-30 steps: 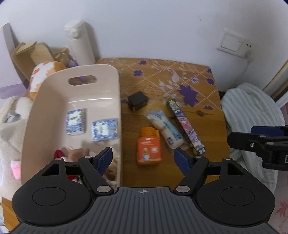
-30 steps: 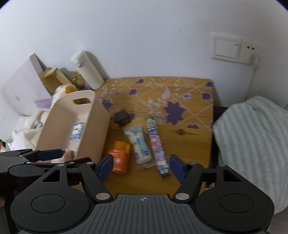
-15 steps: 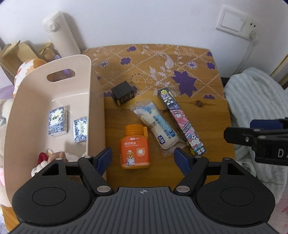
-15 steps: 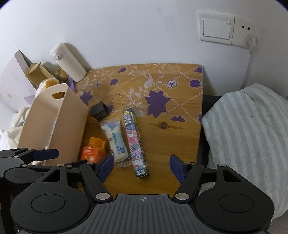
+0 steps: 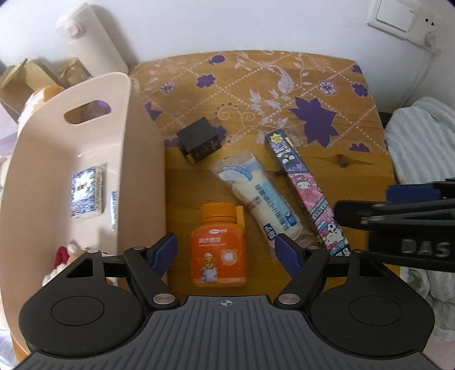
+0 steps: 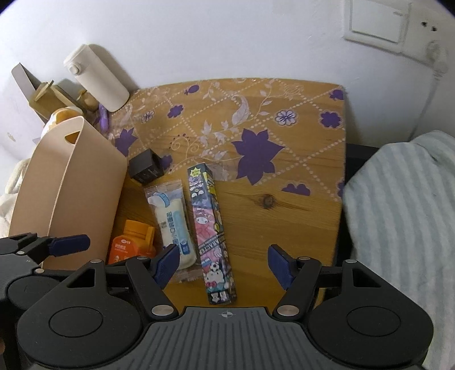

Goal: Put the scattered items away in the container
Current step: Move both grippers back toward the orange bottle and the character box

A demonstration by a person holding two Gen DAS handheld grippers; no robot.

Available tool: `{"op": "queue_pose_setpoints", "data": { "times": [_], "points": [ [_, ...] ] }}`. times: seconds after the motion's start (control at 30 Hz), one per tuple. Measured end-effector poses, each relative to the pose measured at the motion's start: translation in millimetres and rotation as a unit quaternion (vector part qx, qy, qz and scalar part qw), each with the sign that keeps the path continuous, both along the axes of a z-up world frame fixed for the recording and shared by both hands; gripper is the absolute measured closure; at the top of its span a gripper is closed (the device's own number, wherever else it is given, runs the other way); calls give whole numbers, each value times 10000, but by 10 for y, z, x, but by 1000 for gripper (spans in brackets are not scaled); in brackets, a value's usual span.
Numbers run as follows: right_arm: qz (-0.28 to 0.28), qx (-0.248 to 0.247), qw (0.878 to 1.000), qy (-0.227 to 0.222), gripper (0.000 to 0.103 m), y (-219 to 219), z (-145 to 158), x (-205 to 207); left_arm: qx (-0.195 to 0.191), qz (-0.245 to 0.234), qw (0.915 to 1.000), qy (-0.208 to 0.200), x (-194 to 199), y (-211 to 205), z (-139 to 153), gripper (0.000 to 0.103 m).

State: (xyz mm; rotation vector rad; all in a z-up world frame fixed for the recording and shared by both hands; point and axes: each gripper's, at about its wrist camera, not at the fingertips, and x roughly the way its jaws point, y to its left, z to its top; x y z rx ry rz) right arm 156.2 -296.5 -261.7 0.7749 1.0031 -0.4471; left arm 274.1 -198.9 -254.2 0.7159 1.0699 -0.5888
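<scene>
A beige bin (image 5: 142, 159) stands at the table's left, also in the right wrist view (image 6: 85, 176); it holds two blue-white packets (image 5: 85, 192) and a small toy. On the table lie an orange bottle (image 5: 217, 250) (image 6: 130, 242), a white-blue sachet (image 5: 264, 196) (image 6: 170, 216), a long cartoon box (image 5: 307, 190) (image 6: 212, 227) and a black box (image 5: 200, 139) (image 6: 146, 166). My left gripper (image 5: 226, 250) is open, above the orange bottle. My right gripper (image 6: 223, 261) is open, above the cartoon box's near end.
A white flask (image 5: 93, 42) and cardboard pieces (image 6: 45, 96) stand at the back left by the wall. A striped cloth (image 6: 403, 216) lies off the table's right edge. A wall switch (image 6: 375, 20) is at the upper right.
Both grippers have moved right and lower over the loose items. The left one now straddles the orange bottle; the right one straddles the cartoon box. Both stay open.
</scene>
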Motion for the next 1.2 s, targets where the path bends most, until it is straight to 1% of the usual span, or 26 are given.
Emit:
{"op": "queue_pose_setpoints", "data": {
  "times": [0.1,0.23,0.4,0.43,0.53,0.77,0.9,1.1,1.2],
  "points": [
    [82,-25,9999,113,32,-13,-86,100,88,-121,9999,-75,-31,-66,-61,26],
    [168,15,9998,141,32,-62,-167,181,184,-278,9991,-268,-82,-109,-120,24],
    [234,74,9995,189,32,-105,-260,223,305,-502,9968,-549,-154,-151,-167,24],
    [242,85,9995,192,32,-110,-274,224,310,-519,9968,-521,-158,-156,-179,24],
    [268,140,9994,188,32,-130,-306,229,367,-459,9977,-327,-147,-166,-240,24],
    [413,180,9987,242,32,-138,-374,298,471,-234,9983,-235,-86,-145,-372,24],
    [425,209,9986,255,32,-148,-410,323,440,-214,9984,-277,-76,-156,-389,22],
    [534,224,9979,301,32,-144,-460,380,477,-146,9974,-516,-94,-189,-450,19],
    [591,185,9976,320,31,-137,-478,410,478,-84,9977,-470,-70,-213,-468,16]
  ]
}}
